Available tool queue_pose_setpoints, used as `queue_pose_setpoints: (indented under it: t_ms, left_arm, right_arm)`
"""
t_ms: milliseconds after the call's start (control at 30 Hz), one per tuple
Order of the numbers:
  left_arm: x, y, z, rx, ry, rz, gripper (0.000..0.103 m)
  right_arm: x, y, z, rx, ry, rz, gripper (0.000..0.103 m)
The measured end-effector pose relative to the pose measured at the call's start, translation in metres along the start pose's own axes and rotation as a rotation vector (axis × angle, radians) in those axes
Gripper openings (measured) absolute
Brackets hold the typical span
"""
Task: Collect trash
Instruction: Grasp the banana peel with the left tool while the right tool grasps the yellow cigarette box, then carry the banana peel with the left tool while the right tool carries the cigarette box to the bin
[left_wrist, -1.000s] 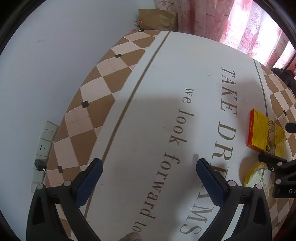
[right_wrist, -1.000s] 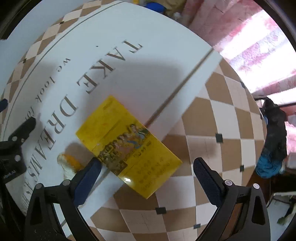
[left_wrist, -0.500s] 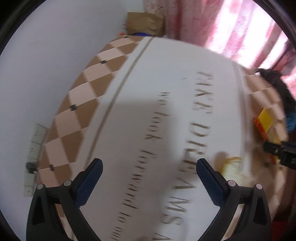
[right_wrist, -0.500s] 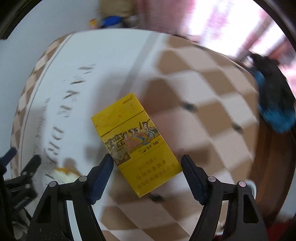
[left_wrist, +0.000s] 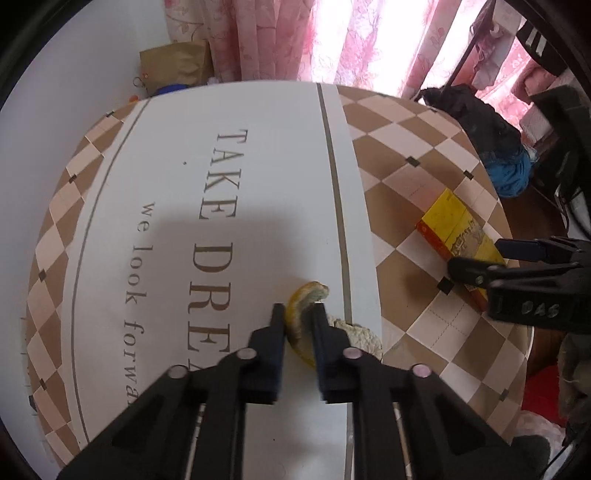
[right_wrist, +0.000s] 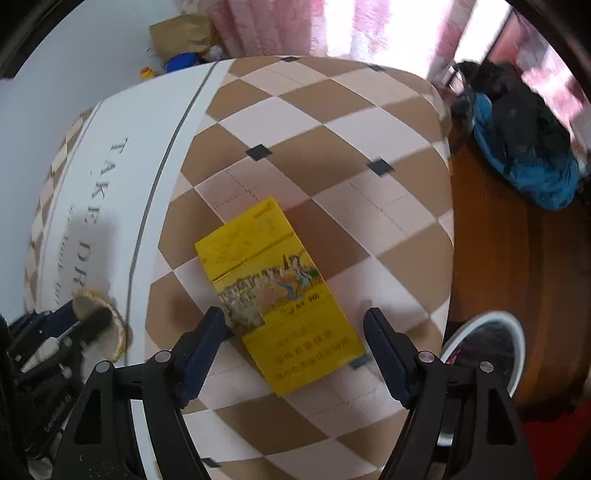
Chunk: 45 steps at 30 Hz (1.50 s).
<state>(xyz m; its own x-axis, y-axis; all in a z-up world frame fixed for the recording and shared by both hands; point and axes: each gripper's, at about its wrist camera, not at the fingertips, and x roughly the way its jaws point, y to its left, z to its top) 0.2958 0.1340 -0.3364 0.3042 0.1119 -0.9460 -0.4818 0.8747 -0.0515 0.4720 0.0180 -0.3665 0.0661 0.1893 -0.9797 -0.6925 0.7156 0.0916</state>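
My left gripper (left_wrist: 298, 314) is shut on a yellow fruit peel (left_wrist: 304, 301) that lies on the white part of the tablecloth; the peel also shows in the right wrist view (right_wrist: 101, 317). A yellow cigarette pack (right_wrist: 279, 291) lies flat on the checkered part of the table. My right gripper (right_wrist: 295, 321) is open, with its jaws on either side of the pack's near end, not touching it. In the left wrist view the pack (left_wrist: 454, 232) lies at the right with the right gripper (left_wrist: 476, 260) over it.
The table edge (right_wrist: 448, 221) drops to a wooden floor on the right. A white-rimmed bin (right_wrist: 484, 354) stands below that edge. Dark and blue clothes (right_wrist: 524, 147) lie beyond. A brown paper bag (left_wrist: 175, 66) and pink curtains (left_wrist: 277, 37) are behind the table.
My left gripper has moved right to the peel and shut on it. My right gripper has come down over the pack and its jaws have narrowed around it.
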Motion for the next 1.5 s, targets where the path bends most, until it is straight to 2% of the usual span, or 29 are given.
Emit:
queue_pose_setpoints:
  t_ms: [33, 167, 267, 300, 433, 633, 933, 1067, 1267, 1500]
  left_arm:
    - [-0.001, 0.001, 0.0, -0.006, -0.005, 0.001, 0.007]
    - [-0.004, 0.002, -0.005, -0.005, -0.03, 0.037, 0.006]
    - [-0.006, 0.001, -0.006, -0.009, -0.043, 0.057, 0.005]
    - [-0.007, 0.001, -0.005, -0.01, -0.046, 0.064, 0.005]
    - [-0.02, 0.001, -0.01, -0.007, -0.07, 0.096, 0.005]
    - [-0.053, -0.002, -0.012, -0.013, -0.134, 0.124, 0.005]
    - [-0.127, -0.026, -0.017, 0.008, -0.264, 0.121, 0.005]
    - [-0.163, -0.051, -0.019, 0.039, -0.325, 0.091, 0.005]
    - [-0.204, -0.119, -0.016, 0.133, -0.391, 0.004, 0.005]
    - [-0.213, -0.216, -0.008, 0.236, -0.403, -0.118, 0.005]
  right_arm:
    - [-0.004, 0.018, -0.011, -0.02, -0.003, -0.014, 0.08]
    - [-0.001, 0.026, -0.007, -0.059, -0.026, -0.044, 0.08]
    - [-0.003, 0.03, -0.007, -0.06, -0.048, -0.041, 0.067]
    - [-0.005, 0.033, -0.008, -0.064, -0.046, -0.05, 0.067]
    - [-0.014, 0.037, -0.019, -0.022, -0.063, -0.035, 0.066]
    - [-0.049, 0.037, -0.048, 0.082, -0.146, 0.005, 0.066]
    - [-0.119, 0.016, -0.101, 0.204, -0.291, 0.101, 0.065]
    - [-0.155, -0.006, -0.129, 0.27, -0.357, 0.143, 0.065]
    - [-0.211, -0.06, -0.177, 0.365, -0.46, 0.175, 0.065]
    - [-0.258, -0.148, -0.226, 0.48, -0.532, 0.143, 0.065]
